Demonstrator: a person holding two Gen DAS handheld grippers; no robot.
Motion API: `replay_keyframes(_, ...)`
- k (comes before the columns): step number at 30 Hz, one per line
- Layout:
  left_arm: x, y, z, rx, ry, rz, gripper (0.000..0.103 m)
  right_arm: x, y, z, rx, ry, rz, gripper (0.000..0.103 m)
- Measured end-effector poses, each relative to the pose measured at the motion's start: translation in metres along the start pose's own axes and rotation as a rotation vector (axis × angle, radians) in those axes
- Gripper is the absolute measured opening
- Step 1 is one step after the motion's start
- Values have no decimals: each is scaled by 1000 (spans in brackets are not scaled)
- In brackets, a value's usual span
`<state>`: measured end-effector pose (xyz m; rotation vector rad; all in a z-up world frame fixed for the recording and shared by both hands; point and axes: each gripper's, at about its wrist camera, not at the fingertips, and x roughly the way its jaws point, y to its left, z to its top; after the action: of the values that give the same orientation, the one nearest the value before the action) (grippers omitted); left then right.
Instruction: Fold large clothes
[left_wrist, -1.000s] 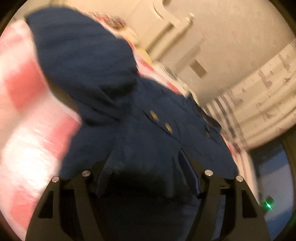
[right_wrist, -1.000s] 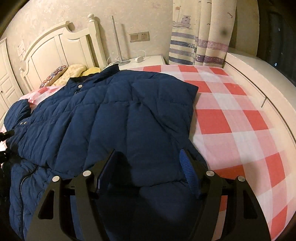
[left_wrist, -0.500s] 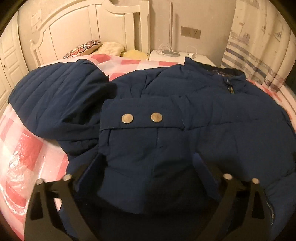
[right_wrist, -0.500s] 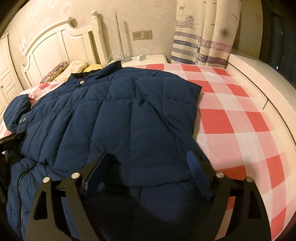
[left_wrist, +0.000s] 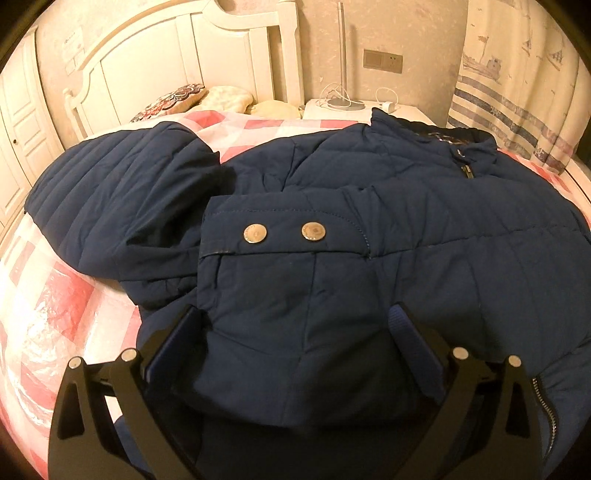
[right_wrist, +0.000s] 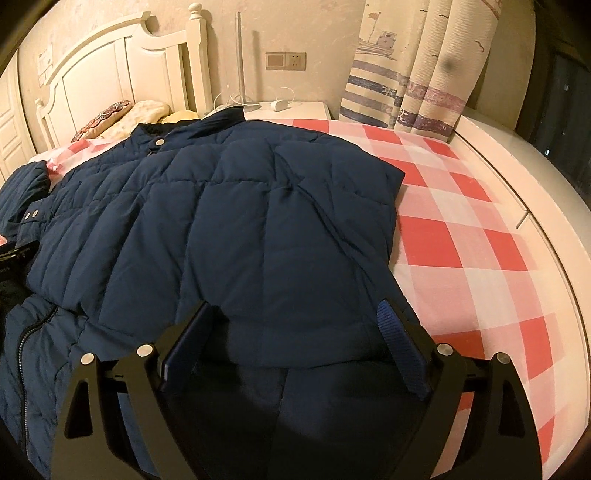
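Bed (right_wrist: 461, 236): red-white checked sheet, smooth, flat.
Jacket (right_wrist: 229, 221): navy quilted puffer, spread across bed's left half; sleeve folded over.
Cuff (left_wrist: 284, 232): two round metal snaps.
My left gripper (left_wrist: 291, 332): jaws apart over cuff.
My right gripper (right_wrist: 295, 328): jaws apart over hem.

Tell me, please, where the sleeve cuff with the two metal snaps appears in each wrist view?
Left wrist: the cuff sits centre frame, just above the open left gripper.
Right wrist: the cuff is small at the far left edge.
Shared landmark: the wall socket above the nightstand.
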<state>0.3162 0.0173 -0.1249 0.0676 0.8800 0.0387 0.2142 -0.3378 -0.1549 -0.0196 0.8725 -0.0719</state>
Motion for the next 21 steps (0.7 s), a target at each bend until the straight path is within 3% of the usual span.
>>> replay_keyframes(7, 1, -2, 1, 4, 5, 6, 101, 0, -10, 10, 47, 76, 52, 86)
replay_keyframes(10, 0, -3, 0, 14, 1, 21, 101, -13, -8, 29, 109, 11, 42, 86)
replay_keyframes(15, 0, -5, -1, 19, -2, 30, 101, -1, 35, 70, 9, -39, 81, 86)
replay_keyframes(19, 0, -4, -1, 14, 0, 23, 101, 42, 60, 99, -47, 29, 82, 87)
replay_keyframes(21, -1, -4, -1, 13, -2, 19, 101, 74, 66, 98, -80, 128, 30, 98)
